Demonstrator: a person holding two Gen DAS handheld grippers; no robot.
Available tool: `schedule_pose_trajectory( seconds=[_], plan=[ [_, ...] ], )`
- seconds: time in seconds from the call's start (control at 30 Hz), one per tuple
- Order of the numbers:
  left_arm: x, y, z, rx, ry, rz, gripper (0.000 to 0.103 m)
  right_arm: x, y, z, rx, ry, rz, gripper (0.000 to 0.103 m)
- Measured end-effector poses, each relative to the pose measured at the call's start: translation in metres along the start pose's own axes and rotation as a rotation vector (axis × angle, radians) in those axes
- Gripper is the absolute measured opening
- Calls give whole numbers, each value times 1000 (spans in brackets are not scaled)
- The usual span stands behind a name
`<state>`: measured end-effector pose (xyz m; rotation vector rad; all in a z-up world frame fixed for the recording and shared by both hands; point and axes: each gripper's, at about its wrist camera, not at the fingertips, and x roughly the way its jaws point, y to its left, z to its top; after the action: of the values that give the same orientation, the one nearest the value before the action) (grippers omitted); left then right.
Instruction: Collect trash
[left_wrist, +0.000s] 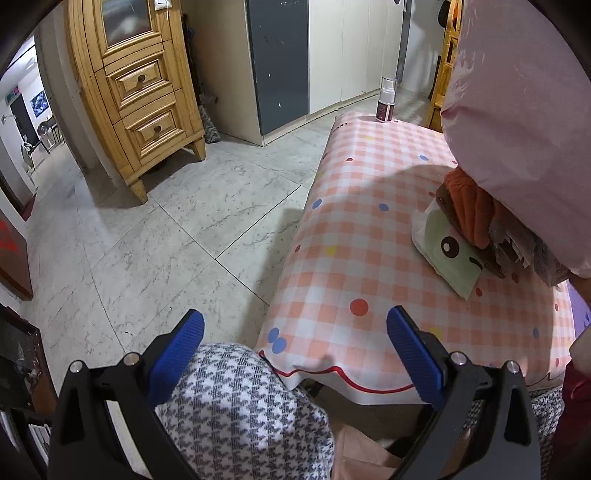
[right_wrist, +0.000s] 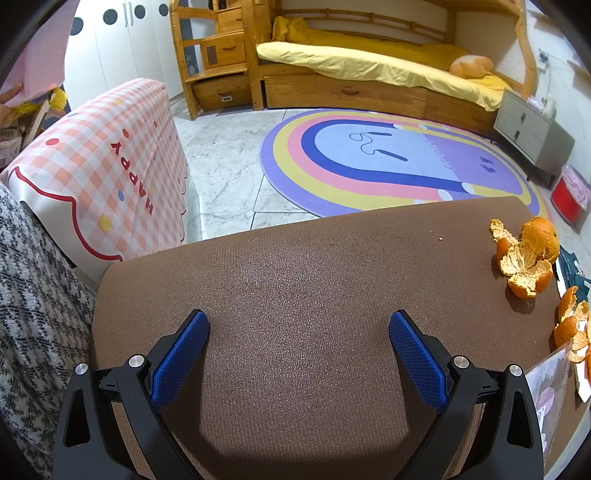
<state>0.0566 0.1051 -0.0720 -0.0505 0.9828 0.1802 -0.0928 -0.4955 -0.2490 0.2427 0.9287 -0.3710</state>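
In the right wrist view, orange peels (right_wrist: 526, 254) lie at the right edge of a brown table (right_wrist: 295, 280), with more peel (right_wrist: 572, 328) and a clear wrapper (right_wrist: 550, 391) nearer the corner. My right gripper (right_wrist: 298, 332) is open and empty above the table, left of the peels. In the left wrist view, my left gripper (left_wrist: 295, 332) is open and empty over the near end of a checked tablecloth (left_wrist: 369, 229). A pink trash bag (left_wrist: 517, 122) full of rubbish hangs at the right, above a green tissue pack (left_wrist: 447, 251).
A white bottle (left_wrist: 386, 99) stands at the far end of the checked cloth. A wooden cabinet (left_wrist: 136, 85) stands on the tiled floor. A houndstooth cushion (left_wrist: 236, 406) lies below the left gripper. A round rug (right_wrist: 399, 162), a bunk bed (right_wrist: 369, 62) and a red bin (right_wrist: 570, 195) show beyond the brown table.
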Motion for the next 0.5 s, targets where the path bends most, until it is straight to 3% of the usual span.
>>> schedule_pose_trajectory(
  seconds=[0.5],
  plan=[
    [-12, -8, -1, 33, -32, -10, 96, 0, 0, 0, 0, 0, 0, 97]
  ],
)
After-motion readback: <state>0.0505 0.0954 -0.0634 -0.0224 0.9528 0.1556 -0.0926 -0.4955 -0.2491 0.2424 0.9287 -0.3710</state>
